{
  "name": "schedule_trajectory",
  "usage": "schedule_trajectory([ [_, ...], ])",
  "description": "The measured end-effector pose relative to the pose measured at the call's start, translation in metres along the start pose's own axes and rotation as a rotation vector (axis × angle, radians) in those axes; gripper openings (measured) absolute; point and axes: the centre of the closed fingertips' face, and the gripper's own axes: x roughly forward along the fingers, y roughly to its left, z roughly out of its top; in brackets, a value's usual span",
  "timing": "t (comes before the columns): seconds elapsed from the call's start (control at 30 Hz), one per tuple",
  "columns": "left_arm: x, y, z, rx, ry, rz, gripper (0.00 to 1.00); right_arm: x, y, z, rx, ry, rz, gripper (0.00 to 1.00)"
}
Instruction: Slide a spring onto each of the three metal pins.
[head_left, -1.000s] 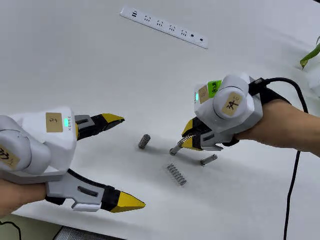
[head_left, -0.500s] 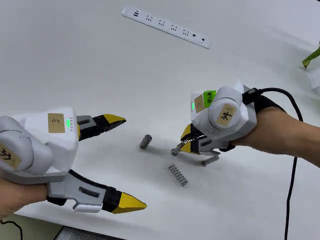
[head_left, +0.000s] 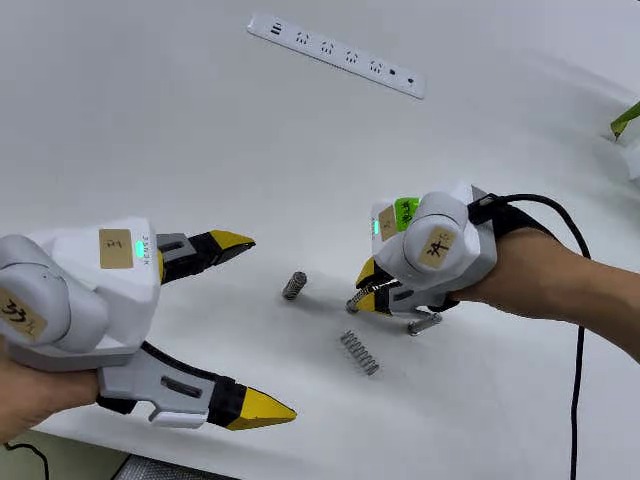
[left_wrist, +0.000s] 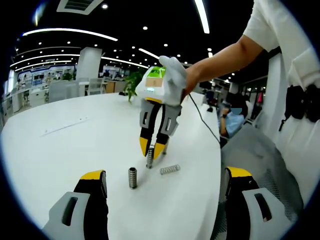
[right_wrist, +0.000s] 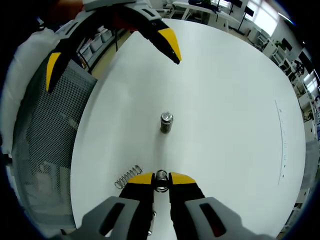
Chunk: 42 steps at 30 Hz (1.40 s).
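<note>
Steel spring (head_left: 359, 352) loose beside the right gripper (head_left: 362, 296).
Its fingers (right_wrist: 182, 180) clamp a pin (left_wrist: 149, 159); spring lies slantwise just nearer us; left gripper (head_left: 270, 325) gapes.

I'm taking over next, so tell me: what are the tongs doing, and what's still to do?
Left tongs: open, empty.
Right tongs: shut on the held pin, which seems to carry a spring.
Standing pin: upright alone, seemingly sprung too.
Loose spring lies flat near the third pin, lying by the right tongs.
To do: probably that spring onto the third pin.
</note>
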Motion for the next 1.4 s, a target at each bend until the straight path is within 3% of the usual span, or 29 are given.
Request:
schedule_trajectory([
  [1.0, 0.001, 0.0, 0.001, -0.004, 0.002, -0.001, 1.0, 0.011, 0.001, -0.003, 0.002, 0.007, 0.005, 0.13],
  [1.4, -0.001, -0.001, 0.001, 0.0, 0.009, 0.0, 1.0, 0.009, -0.001, 0.0, 0.008, -0.01, 0.0, 0.21],
])
